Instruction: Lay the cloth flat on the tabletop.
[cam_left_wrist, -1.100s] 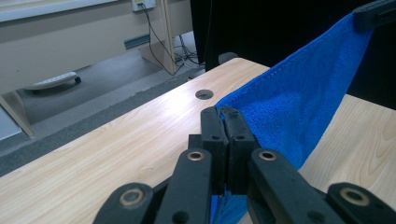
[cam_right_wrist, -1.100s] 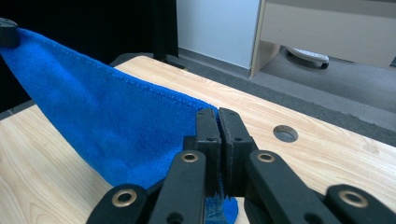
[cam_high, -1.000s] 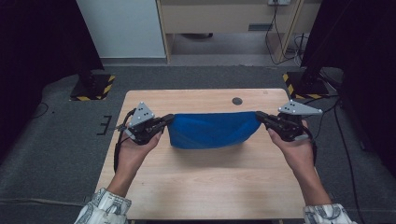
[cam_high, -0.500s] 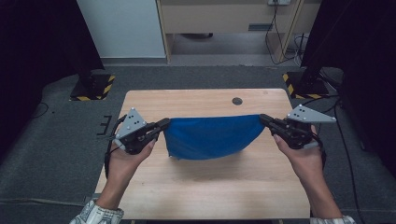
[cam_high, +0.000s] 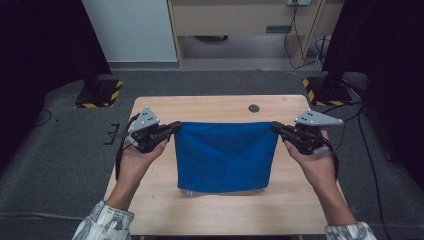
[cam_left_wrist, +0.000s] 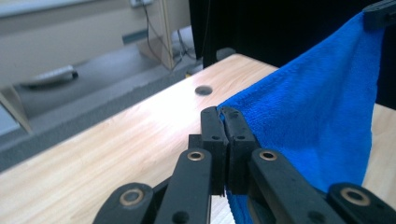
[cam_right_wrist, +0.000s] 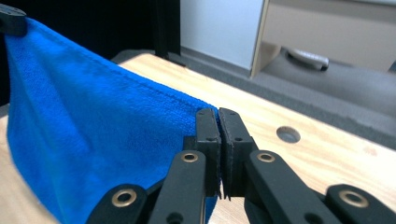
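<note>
I hold a blue cloth (cam_high: 225, 156) stretched between my two grippers above a wooden table (cam_high: 215, 210). My left gripper (cam_high: 172, 128) pinches the cloth's top left corner, its jaws pressed together on the fabric; from the left gripper view the cloth (cam_left_wrist: 317, 107) runs away from the closed jaws toward the far corner. My right gripper (cam_high: 276, 128) pinches the top right corner the same way, jaws closed on the edge; in the right gripper view the cloth (cam_right_wrist: 93, 140) spreads out to the left of the jaws. The top edge is pulled straight and level between the two grippers, and the cloth hangs down flat from it as a near square sheet. Its lower edge lies close to the tabletop; I cannot tell whether it touches. A small round hole (cam_high: 254, 108) sits in the table beyond the cloth, near the far edge. Grey carpet (cam_high: 65, 165) surrounds the table
</note>
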